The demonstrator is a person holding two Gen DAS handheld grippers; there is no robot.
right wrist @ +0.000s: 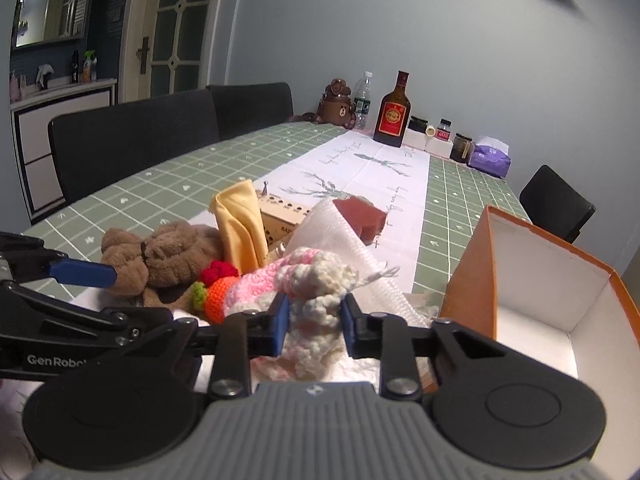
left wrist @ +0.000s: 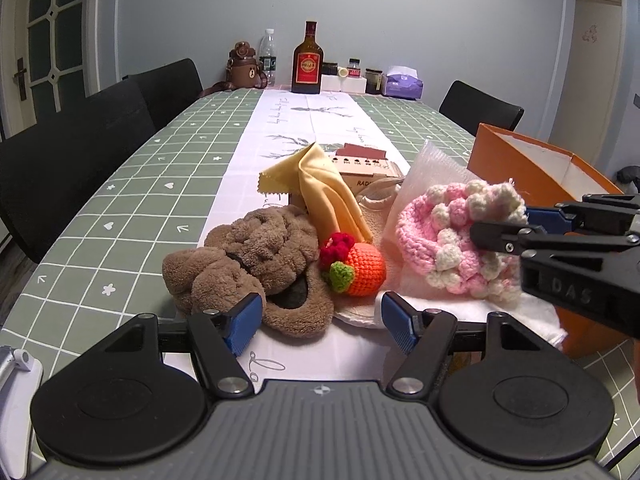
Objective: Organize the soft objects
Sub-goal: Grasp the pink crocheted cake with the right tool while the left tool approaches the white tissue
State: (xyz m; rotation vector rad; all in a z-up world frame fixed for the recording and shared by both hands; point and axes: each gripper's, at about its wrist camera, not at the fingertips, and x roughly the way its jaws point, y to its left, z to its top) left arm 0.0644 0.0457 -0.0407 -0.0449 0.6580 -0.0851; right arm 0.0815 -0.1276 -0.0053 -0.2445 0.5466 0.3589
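Observation:
A pile of soft things lies on the table's white runner: a brown plush toy [left wrist: 256, 256], an orange crochet fruit [left wrist: 360, 270] with a red and green top, a yellow cloth [left wrist: 324, 188], a white mesh cloth [left wrist: 432, 168] and a pink and white crochet piece [left wrist: 460, 240]. My right gripper [right wrist: 314, 326] is shut on the pink and white crochet piece [right wrist: 316, 280]; it reaches in from the right of the left wrist view [left wrist: 504, 226]. My left gripper [left wrist: 322, 322] is open just in front of the plush toy and the fruit, holding nothing.
An open orange box [right wrist: 532, 280] with a white inside stands right of the pile. A small wooden box [left wrist: 368, 168] lies behind the cloths. Bottles, jars, a bear flask [left wrist: 244, 68] and a tissue pack [left wrist: 402, 84] line the far end. Black chairs stand along both sides.

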